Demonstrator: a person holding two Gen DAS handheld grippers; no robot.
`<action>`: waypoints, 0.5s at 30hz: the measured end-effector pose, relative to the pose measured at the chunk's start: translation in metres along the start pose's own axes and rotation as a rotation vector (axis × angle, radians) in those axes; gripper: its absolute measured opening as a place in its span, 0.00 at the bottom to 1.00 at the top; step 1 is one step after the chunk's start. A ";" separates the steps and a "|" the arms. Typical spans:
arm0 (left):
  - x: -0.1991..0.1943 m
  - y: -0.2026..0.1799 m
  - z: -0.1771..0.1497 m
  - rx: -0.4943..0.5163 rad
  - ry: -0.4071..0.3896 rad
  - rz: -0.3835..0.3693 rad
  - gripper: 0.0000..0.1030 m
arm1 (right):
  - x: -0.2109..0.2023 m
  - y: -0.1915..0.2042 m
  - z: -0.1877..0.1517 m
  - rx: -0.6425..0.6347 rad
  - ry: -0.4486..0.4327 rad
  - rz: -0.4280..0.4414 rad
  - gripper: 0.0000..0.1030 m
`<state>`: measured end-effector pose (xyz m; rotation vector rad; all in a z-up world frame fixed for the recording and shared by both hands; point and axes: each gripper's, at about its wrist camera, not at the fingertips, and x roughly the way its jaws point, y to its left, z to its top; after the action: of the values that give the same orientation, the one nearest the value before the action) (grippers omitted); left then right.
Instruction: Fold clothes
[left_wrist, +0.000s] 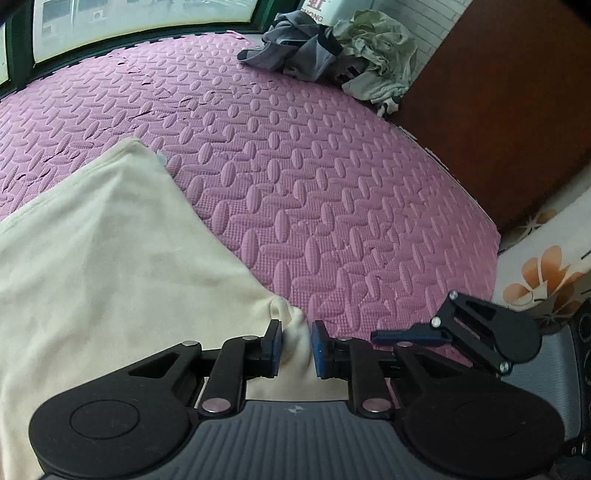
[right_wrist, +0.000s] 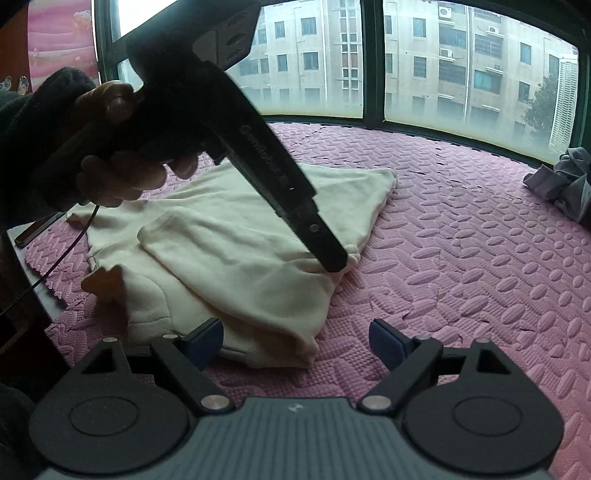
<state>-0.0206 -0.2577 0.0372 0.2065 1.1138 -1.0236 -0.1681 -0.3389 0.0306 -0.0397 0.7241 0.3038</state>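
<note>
Left gripper (left_wrist: 297, 347) first: its pads have come together on a bunched corner of the cream garment (left_wrist: 110, 258), with a fold of cloth pinched between the blue faces. From the right wrist view I can see that same gripper reaching down to the garment's right-hand corner, where the fabric puckers under the fingertips. My right gripper (right_wrist: 297, 343) has its jaws wide apart and holds nothing — it hovers just over the near corner of the garment, the cloth lying between and ahead of the fingers but not pressed by them.

The garment lies partly folded on the pink foam mat (right_wrist: 461, 258), one layer laid diagonally over another, near the left side of the mat. A heap of other clothes (left_wrist: 332, 48) sits well apart at the far edge by the brown cupboard (left_wrist: 498, 92).

What worries me is the left pinch. It looks like a small bite of fabric, and I cannot tell whether it has caught both layers or only the top one — if only one, lifting would peel the fold open rather than carry it. A quick pull could also slip the corner out. With the right side not yet gripped, any lift now would drag the garment crooked across the textured mat.
</note>
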 end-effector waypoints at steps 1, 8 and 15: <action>-0.001 0.000 0.000 0.002 -0.015 0.007 0.09 | 0.001 0.001 -0.001 -0.002 0.001 -0.002 0.86; -0.015 -0.002 0.009 0.012 -0.146 0.017 0.00 | 0.001 0.005 -0.003 0.004 -0.024 -0.008 0.86; -0.023 -0.003 0.000 0.076 -0.108 -0.026 0.11 | -0.002 0.008 0.000 -0.028 -0.053 -0.026 0.72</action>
<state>-0.0240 -0.2458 0.0566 0.1959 0.9833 -1.0890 -0.1720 -0.3314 0.0326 -0.0671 0.6658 0.2890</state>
